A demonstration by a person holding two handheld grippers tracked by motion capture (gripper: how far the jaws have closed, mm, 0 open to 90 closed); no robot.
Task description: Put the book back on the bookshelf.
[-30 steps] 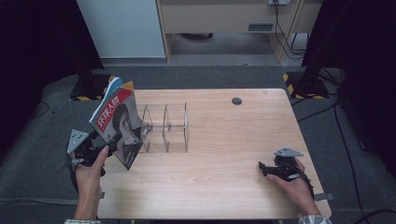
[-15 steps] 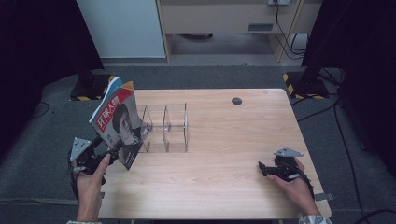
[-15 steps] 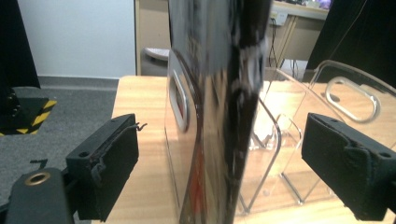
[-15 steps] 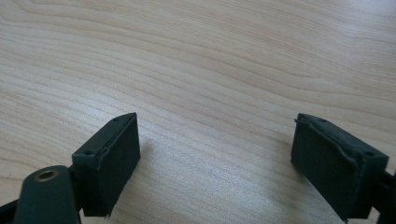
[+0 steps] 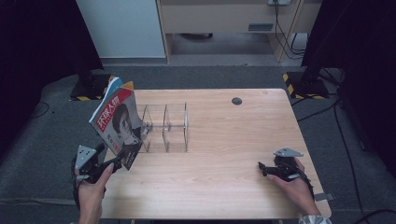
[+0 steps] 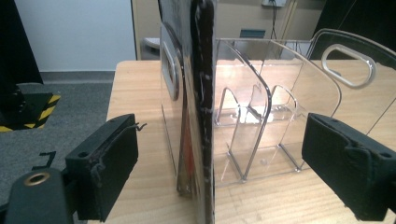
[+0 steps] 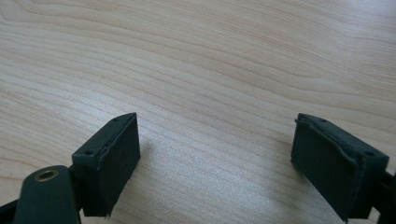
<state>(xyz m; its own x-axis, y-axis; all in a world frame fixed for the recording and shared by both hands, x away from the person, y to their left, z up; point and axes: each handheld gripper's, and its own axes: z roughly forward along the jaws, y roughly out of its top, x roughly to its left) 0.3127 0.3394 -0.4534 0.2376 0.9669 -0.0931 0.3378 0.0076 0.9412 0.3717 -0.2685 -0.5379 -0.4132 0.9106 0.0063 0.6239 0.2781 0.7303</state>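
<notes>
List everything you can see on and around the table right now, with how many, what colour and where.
magazine: one, red and white cover with a portrait, standing on edge at the table's left end against the clear rack, between the open jaws of the left tongs
rack: one, clear plastic with upright dividers, left half of the table
table: one, light wood, centre
round cap: one, dark, set in the tabletop near the far edge
striped bases: two, black with yellow stripes, on the grey floor beyond the far corners
left tongs: one, black, open, at the table's left edge
right tongs: one, black, open, over bare wood at the near right
hands: two, near edge
</notes>
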